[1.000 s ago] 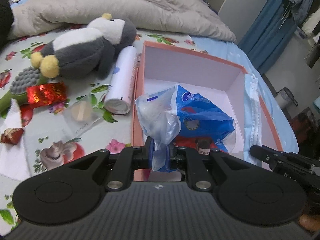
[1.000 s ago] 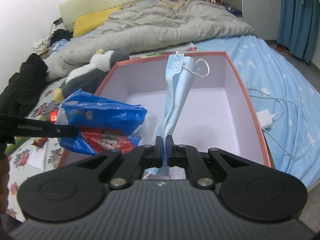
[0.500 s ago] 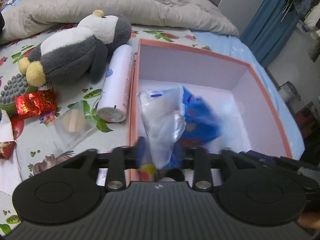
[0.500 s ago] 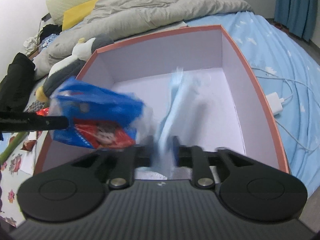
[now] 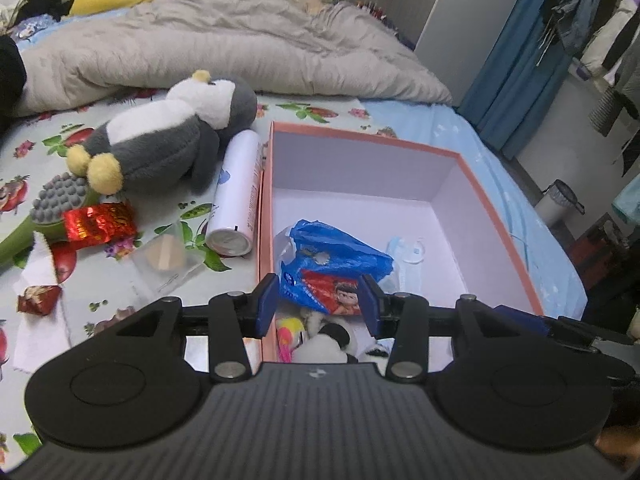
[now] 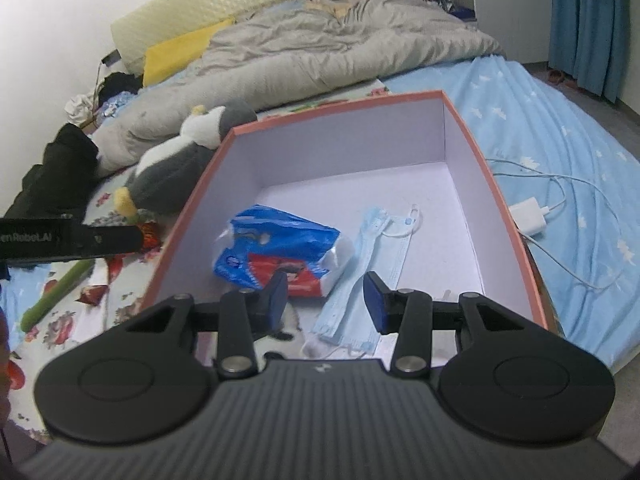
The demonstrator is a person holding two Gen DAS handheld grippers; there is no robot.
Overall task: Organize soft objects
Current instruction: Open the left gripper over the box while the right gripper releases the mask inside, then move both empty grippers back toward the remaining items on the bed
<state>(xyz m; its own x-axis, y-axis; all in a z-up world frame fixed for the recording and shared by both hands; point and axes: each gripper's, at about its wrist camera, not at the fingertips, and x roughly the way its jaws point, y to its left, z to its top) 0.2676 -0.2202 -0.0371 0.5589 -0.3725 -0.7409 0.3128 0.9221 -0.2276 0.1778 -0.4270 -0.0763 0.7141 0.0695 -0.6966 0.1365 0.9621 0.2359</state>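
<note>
An orange-rimmed box (image 5: 496, 208) with a white inside stands on the bed. In it lie a blue and red plastic packet (image 5: 336, 256) and a pale blue face mask (image 6: 380, 248), side by side, plus small plush toys (image 5: 324, 340) at the near end. My left gripper (image 5: 318, 300) hovers over the packet, its jaws opening, pads clear of it. My right gripper (image 6: 327, 298) hangs above the mask's near end, jaws opening too, and nothing is pressed between them. A grey and white plush penguin (image 5: 160, 140) lies left of the box.
Left of the box lie a white spray can (image 5: 240, 192), a red wrapper (image 5: 100, 220), a green brush (image 5: 52, 204) and a clear packet (image 5: 164, 256). A grey duvet (image 5: 200, 40) covers the far bed. A charger with its cable (image 6: 532, 216) lies right of the box.
Both grippers went from shut to open. The left let go of the blue packet and the right let go of the mask; both now lie in the box. The grippers pulled back slightly.
</note>
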